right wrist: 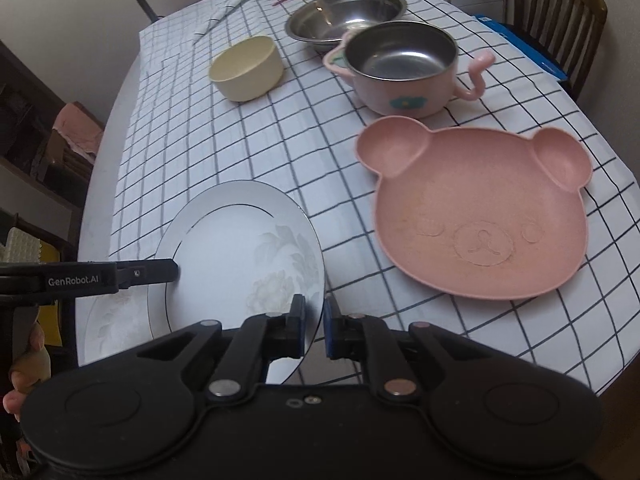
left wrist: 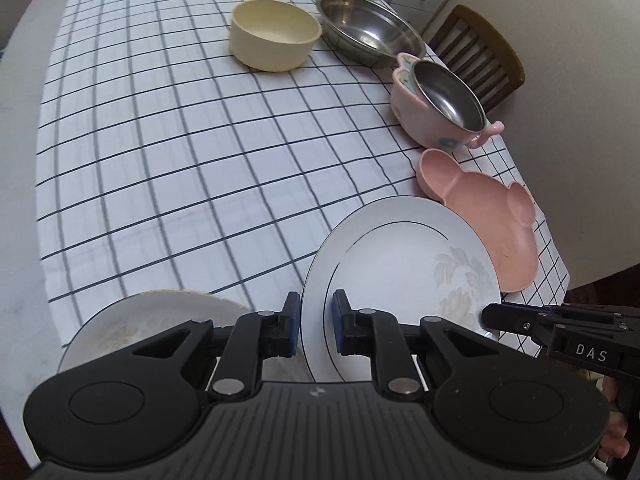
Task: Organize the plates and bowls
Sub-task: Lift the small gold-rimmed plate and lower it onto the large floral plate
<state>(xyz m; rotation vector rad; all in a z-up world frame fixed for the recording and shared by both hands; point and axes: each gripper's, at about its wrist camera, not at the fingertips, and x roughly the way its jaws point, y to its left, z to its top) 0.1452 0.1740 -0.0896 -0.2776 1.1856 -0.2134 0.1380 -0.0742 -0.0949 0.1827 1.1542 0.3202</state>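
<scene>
Gripping white plate [left wrist: 400, 276] by opposite rims: left claw [left wrist: 316, 322] and right claw [right wrist: 314, 330] both clamping narrow. Tilting face-up, overlapping second plate [left wrist: 148, 328] at counter [left wrist: 20, 280] near edge.

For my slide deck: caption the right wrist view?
Both tongs straddle the floral plate's rim beside a pink bear plate.

Your white floral plate [right wrist: 236, 248] sits tilted, overlapping a second white plate [left wrist: 148, 320] at the near table edge. Beside it lies the pink bear-shaped plate [right wrist: 476, 216], flat. Behind that stands the pink steel-lined handled bowl [right wrist: 400, 68], then the wide steel bowl [right wrist: 344, 12] and the upright cream bowl [right wrist: 248, 68].
</scene>
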